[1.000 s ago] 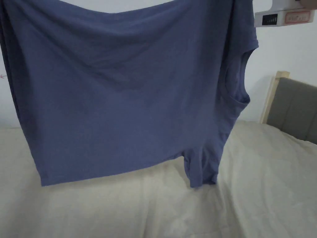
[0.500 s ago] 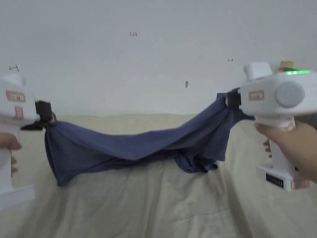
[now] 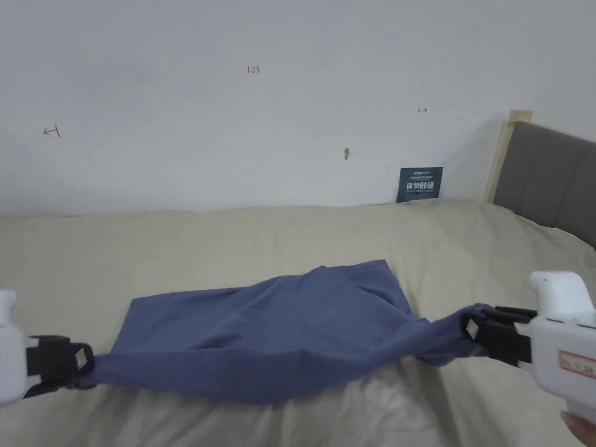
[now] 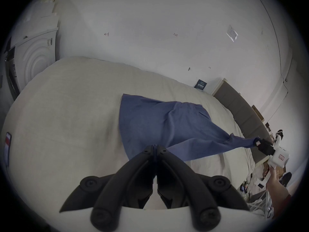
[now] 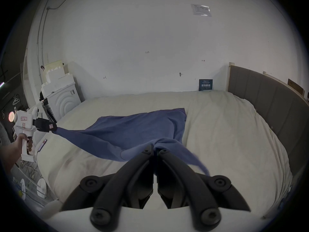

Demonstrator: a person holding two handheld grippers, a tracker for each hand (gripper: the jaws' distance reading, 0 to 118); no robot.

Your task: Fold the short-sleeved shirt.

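Behind the bed a plain white wall carries a few small pen marks and a dark blue sign leaning at its foot; a grey padded headboard in a pale wooden frame closes the right end, and a white appliance with a ringed front stands past the left end. Covering the bed is a cream, slightly rumpled sheet.

On it lies the blue short-sleeved cotton shirt: its far edge rests on the sheet, while its near edge hangs stretched between the two claws, just above the bed. The left claw is closed tight on one corner of that edge, and the right claw is pinched shut on the other, where the cloth bunches into a twisted tail with a loose flap trailing beside it.

The risks, as I judge them: the bunched right corner may carry a sleeve folded under, so the shirt could settle lopsided. Uneven pulling could drag the resting far edge and wrinkle it, or ruck the soft sheet beneath. If either corner slips free under this tension, the near edge would collapse into a heap.
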